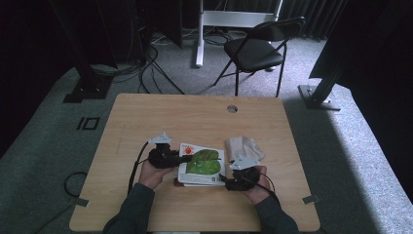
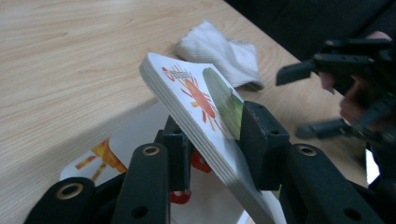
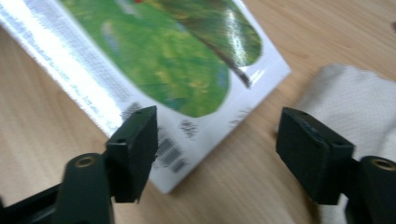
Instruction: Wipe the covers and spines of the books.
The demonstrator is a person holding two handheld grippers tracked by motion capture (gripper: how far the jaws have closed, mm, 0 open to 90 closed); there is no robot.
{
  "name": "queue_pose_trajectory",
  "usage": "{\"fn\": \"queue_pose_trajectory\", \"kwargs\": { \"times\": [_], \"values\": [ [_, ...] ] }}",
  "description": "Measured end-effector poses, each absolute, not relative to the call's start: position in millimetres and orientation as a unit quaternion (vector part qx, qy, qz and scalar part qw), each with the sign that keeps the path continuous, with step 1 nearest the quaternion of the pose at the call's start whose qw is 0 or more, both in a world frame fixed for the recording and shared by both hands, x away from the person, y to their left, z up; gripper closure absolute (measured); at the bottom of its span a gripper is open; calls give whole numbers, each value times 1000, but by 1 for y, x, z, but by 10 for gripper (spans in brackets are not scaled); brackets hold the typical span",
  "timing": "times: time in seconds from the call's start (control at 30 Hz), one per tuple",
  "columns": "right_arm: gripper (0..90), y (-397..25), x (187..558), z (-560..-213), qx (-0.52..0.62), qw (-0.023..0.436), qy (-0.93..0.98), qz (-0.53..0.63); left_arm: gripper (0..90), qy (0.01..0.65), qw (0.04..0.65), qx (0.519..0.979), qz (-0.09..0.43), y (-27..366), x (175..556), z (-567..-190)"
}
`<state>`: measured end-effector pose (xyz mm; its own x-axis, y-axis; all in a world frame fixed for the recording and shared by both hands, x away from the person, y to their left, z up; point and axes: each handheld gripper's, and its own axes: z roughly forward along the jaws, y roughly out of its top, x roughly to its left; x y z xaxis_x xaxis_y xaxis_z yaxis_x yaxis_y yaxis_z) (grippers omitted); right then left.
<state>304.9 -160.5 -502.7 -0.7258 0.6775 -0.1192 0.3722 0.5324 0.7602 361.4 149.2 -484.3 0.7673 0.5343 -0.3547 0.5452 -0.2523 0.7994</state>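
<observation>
Two grippers work one book (image 1: 202,165) near the middle of the table (image 1: 146,122). We see the left gripper (image 1: 182,158) closed on the book's edge; in the left gripper view its jaws clamp the thick block of pages, the book (image 2: 196,107) tilted up off the wood, with a loose printed sheet (image 2: 100,161) lying beneath. The right gripper (image 1: 225,181) sits at the book's near right corner, jaws wide apart and holding nothing; the right gripper view puts the barcode corner (image 3: 173,158) just ahead of them. A crumpled cloth (image 1: 243,146) lies just beside, to the right. We judge the lift begun on one side only; the right-hand grasp is not yet made, so whatever follows the lift is left.
</observation>
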Motion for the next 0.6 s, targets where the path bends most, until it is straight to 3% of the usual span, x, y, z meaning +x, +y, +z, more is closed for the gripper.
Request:
{"fn": "queue_pose_trajectory", "kwargs": {
  "times": [0.4, 0.43, 0.6],
  "values": [
    [548, -175, 326, -504, 360, 217, 826, 376, 735, 307, 531, 790, -23, 153, 356, -480],
    [607, -177, 331, -506, 369, 215, 822, 376, 736, 305, 531, 790, -21, 153, 356, -480],
    [711, -179, 338, -509, 376, 207, 821, 377, 736, 299, 533, 792, -17, 154, 354, -479]
  ]
}}
